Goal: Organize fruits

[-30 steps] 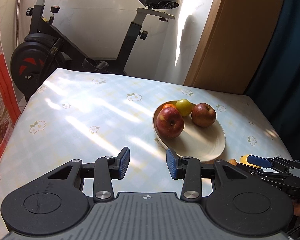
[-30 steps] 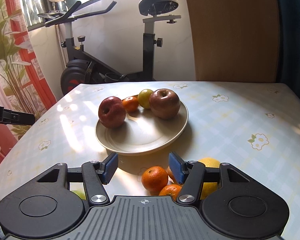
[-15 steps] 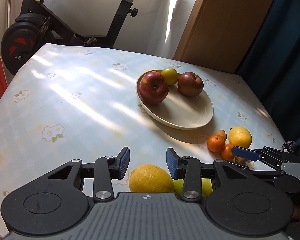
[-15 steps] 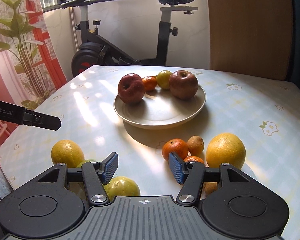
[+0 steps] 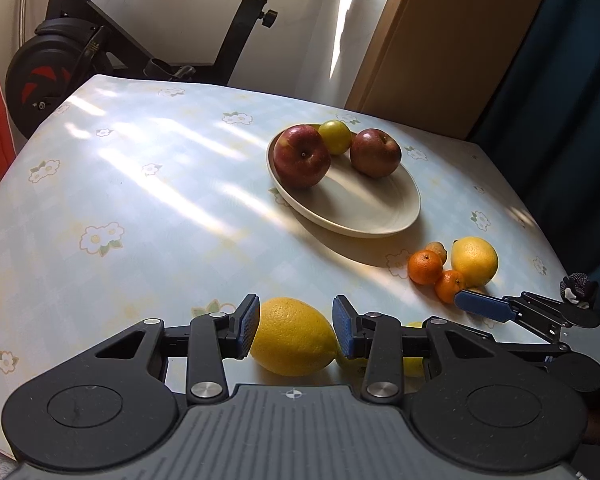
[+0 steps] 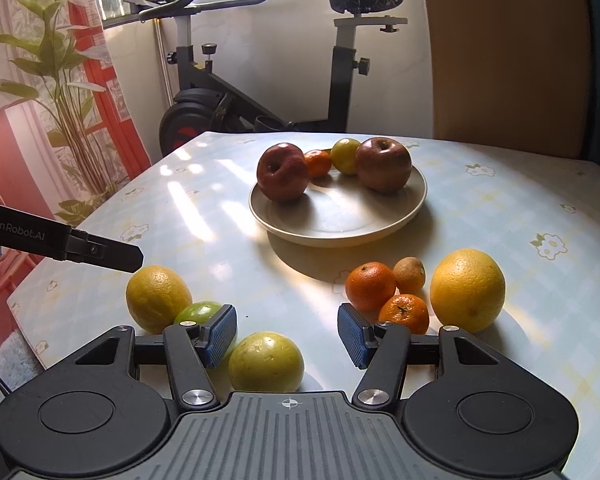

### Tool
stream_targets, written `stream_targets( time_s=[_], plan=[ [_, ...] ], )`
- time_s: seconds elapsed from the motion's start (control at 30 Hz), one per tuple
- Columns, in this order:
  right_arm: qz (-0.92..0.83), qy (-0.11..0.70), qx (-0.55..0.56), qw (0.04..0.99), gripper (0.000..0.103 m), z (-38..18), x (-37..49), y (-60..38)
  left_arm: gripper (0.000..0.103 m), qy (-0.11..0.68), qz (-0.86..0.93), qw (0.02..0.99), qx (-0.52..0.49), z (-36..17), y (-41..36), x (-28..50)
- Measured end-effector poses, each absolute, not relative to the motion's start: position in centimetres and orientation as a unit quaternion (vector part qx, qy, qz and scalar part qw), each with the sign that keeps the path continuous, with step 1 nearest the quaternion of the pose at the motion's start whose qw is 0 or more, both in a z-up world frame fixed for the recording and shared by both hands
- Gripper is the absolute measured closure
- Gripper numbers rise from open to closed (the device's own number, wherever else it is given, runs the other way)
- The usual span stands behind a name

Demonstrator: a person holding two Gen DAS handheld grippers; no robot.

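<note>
A cream plate (image 5: pixel 380 220) (image 6: pixel 332 224) holds two red apples (image 5: pixel 301 156) (image 6: pixel 384 164), a green-yellow citrus (image 5: pixel 335 136) and a small orange (image 6: pixel 318 162). My left gripper (image 5: pixel 296 322) is open, its pads on either side of a large yellow citrus (image 5: pixel 294 338) on the table; I cannot tell if they touch it. My right gripper (image 6: pixel 287 334) is open and empty above a pale green-yellow fruit (image 6: pixel 266 362). Two small oranges (image 6: pixel 370 286), a brownish fruit (image 6: pixel 409 274) and a big yellow citrus (image 6: pixel 467 290) lie at the right.
A green fruit (image 6: pixel 198 312) lies beside the yellow citrus (image 6: pixel 158 298). The table (image 5: pixel 140 200) has a flowered cloth and its near edge is close. An exercise bike (image 6: pixel 260 92) stands behind it, with a plant and red curtain at the left.
Both grippers pulled back toward the near table edge and tilted down. The loose fruit came into view, and the yellow citrus now lies between the left pads.
</note>
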State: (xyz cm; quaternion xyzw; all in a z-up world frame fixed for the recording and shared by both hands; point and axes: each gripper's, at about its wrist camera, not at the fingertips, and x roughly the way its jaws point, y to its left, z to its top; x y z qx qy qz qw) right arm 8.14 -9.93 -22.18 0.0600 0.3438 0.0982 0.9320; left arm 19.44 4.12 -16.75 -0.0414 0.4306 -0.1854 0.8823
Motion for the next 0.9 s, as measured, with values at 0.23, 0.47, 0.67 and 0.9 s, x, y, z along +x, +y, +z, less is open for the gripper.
stream_targets(
  time_s=[0.23, 0.47, 0.67, 0.9],
  plan=[
    [0.106, 0.35, 0.067, 0.928, 0.049, -22.7, 7.8, -9.8, 0.061, 0.435, -0.186, 0.88, -0.044, -16.9, 4.1, 18.7],
    [0.114, 0.366, 0.06, 0.922, 0.05, -23.2, 7.9, -9.1, 0.061, 0.441, -0.187, 0.877, -0.039, -17.2, 3.8, 18.3],
    [0.114, 0.375, 0.064, 0.918, 0.051, -23.6, 7.9, -9.2, 0.061, 0.444, -0.192, 0.875, -0.031, -17.3, 3.3, 18.0],
    [0.117, 0.379, 0.067, 0.915, 0.056, -23.9, 7.9, -9.2, 0.061, 0.444, -0.2, 0.873, -0.034, -17.2, 3.2, 17.9]
  ],
)
